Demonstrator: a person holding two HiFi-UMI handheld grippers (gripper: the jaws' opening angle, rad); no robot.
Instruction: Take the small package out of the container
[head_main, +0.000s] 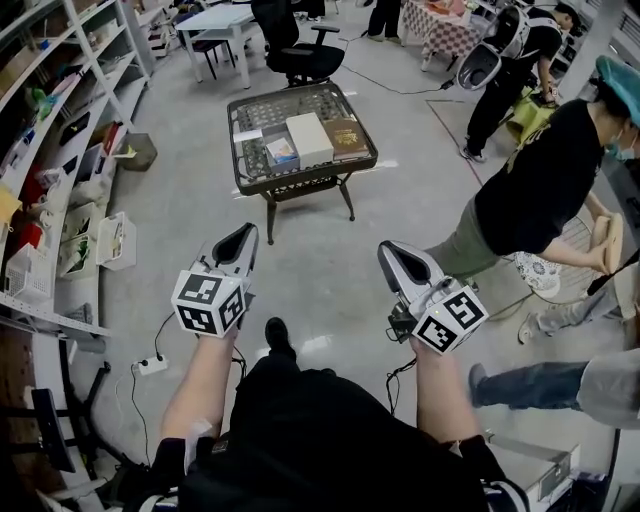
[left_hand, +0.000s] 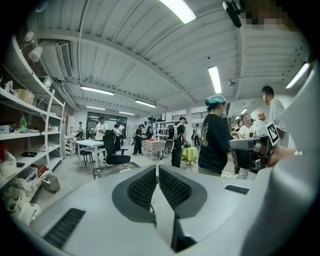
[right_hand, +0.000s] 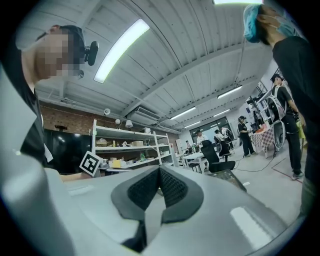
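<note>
Left tongs, right tongs both pressed together, empty; open floor between them and tabletop edge; person near right.

Bare floor lies open from the left gripper and right gripper to the low rimmed table ahead, with only a power strip and its cable off to the left. Inside the rim, 3 things sit packed side by side: the small package, a white box and a brown book, leaving bare mesh at the far and left parts. Shelves crowd the left, a bending person in black closes the right, and an office chair stands just behind the table.
</note>
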